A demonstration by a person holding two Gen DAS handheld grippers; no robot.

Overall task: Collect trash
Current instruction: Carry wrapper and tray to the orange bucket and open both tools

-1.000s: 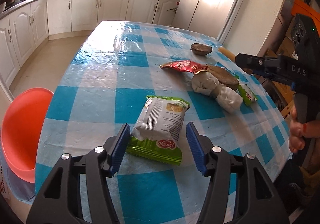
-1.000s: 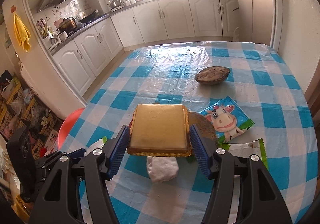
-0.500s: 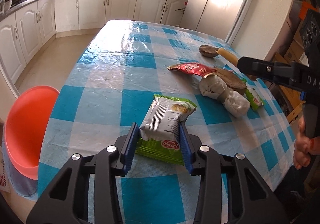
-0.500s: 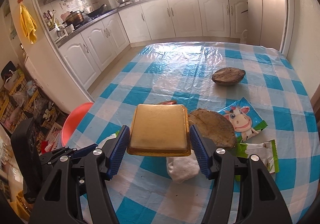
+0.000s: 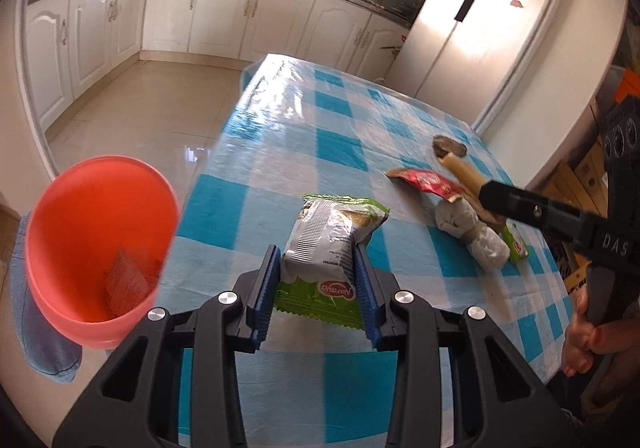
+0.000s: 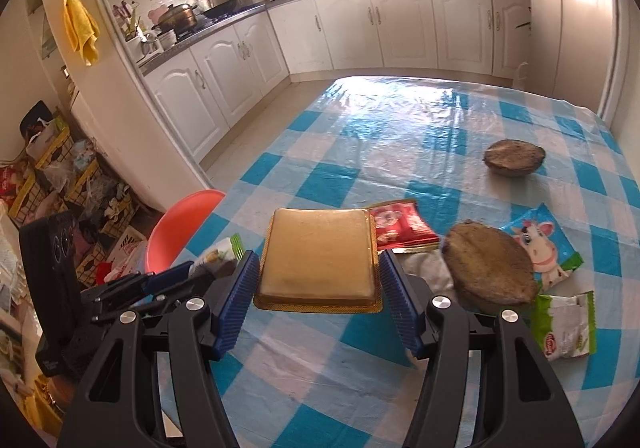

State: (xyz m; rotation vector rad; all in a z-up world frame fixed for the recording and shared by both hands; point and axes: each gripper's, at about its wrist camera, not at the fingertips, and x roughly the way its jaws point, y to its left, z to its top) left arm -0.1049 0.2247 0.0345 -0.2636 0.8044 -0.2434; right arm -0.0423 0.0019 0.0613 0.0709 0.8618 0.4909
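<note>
My left gripper (image 5: pixel 316 288) is shut on a green and white snack packet (image 5: pixel 332 244) and holds it raised above the table's near edge. The orange bin (image 5: pixel 96 244) stands on the floor to the left, with a wrapper inside. My right gripper (image 6: pixel 318 290) is shut on a flat golden plastic tray (image 6: pixel 318 254), held above the table. On the blue checked tablecloth (image 6: pixel 400 136) lie a red wrapper (image 6: pixel 400 226), a crumpled white tissue (image 5: pixel 468 232), a cow-print wrapper (image 6: pixel 540 244), a green wrapper (image 6: pixel 566 326) and two brown shell pieces (image 6: pixel 490 270).
The bin also shows in the right wrist view (image 6: pixel 176 232), beside the table's left edge. White kitchen cabinets (image 5: pixel 120 8) line the far walls and a fridge (image 5: pixel 480 16) stands behind the table. Baskets of clutter (image 6: pixel 60 168) stand by the left wall.
My left gripper closed on the snack packet, lifted it off the table and swung left toward the orange bin. My right gripper kept the golden tray and drifted slightly.
</note>
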